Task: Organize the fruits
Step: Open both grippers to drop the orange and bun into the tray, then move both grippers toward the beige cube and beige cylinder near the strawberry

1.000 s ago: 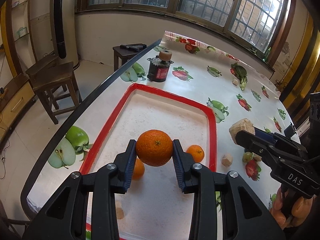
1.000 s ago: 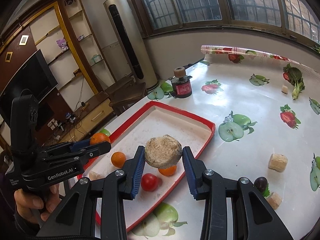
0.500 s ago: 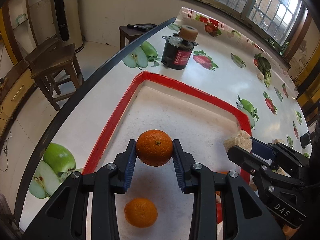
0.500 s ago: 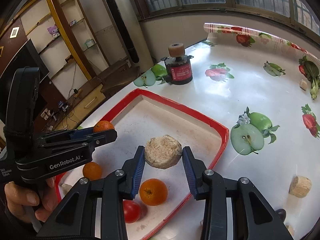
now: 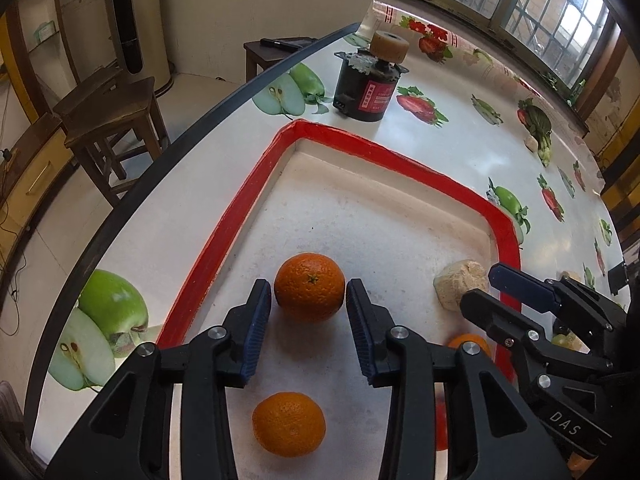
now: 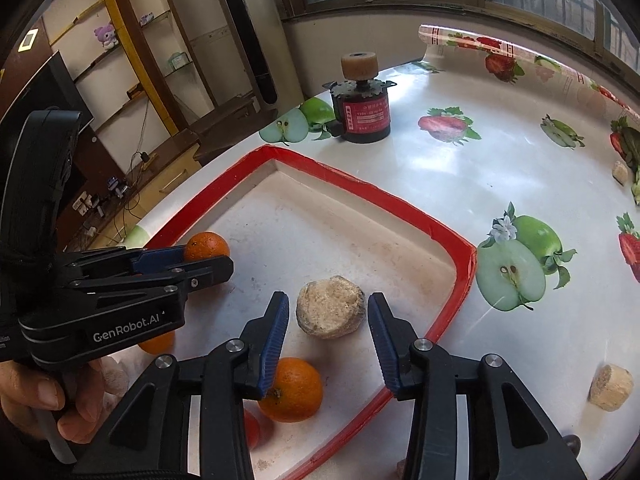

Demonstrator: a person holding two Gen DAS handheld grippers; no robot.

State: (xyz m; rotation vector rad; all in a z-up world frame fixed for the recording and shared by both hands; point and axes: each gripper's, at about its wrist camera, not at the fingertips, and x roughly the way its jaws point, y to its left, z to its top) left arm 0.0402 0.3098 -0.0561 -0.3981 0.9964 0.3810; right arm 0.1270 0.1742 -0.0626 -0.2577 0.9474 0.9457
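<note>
A red-rimmed white tray (image 5: 352,142) lies on the fruit-print tablecloth. My left gripper (image 5: 308,316) is open, its pads on either side of an orange (image 5: 309,286) that rests on the tray floor. A second orange (image 5: 289,424) lies nearer the camera. My right gripper (image 6: 328,328) is open around a beige rough lump (image 6: 330,312) that sits on the tray near its right rim (image 6: 460,276). Another orange (image 6: 290,390) and a red fruit (image 6: 251,428) lie below it. The left gripper (image 6: 188,260) shows in the right wrist view beside its orange (image 6: 207,245).
A black and red motor (image 5: 370,80) with a beige wheel on top stands beyond the tray's far rim. Beige lumps (image 6: 610,387) and a dark grape (image 6: 570,446) lie on the cloth right of the tray. Wooden stools (image 5: 112,120) stand left of the table edge.
Both grippers have moved down and forward over the tray and opened. The orange and the beige lump have left the jaws and now rest on the tray floor.
</note>
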